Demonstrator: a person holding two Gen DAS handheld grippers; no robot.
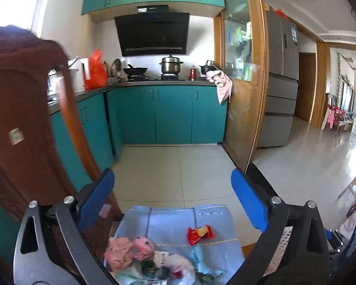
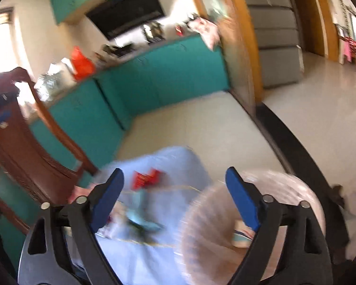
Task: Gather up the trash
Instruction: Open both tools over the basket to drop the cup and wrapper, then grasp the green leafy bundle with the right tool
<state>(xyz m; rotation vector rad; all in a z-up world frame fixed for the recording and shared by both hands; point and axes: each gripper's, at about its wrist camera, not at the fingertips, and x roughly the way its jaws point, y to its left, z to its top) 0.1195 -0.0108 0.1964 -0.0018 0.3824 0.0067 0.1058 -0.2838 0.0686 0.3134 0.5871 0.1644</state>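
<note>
Left claw [image 1: 173,199] gapes empty over red wrapper [image 1: 200,234] (on blue cloth [image 1: 168,223]); right claw [image 2: 174,192] likewise spread.

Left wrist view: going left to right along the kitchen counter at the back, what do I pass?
Orange plastic bag → black wok → steel pot → small red bottle → pink cloth hanging off the counter's end by the wooden door frame.

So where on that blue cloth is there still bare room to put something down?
The blue cloth is bare along its far edge and left part, beyond the red wrapper. The near edge is crowded with pink, white and light blue scraps. To the right stands a pale slatted basket.
</note>
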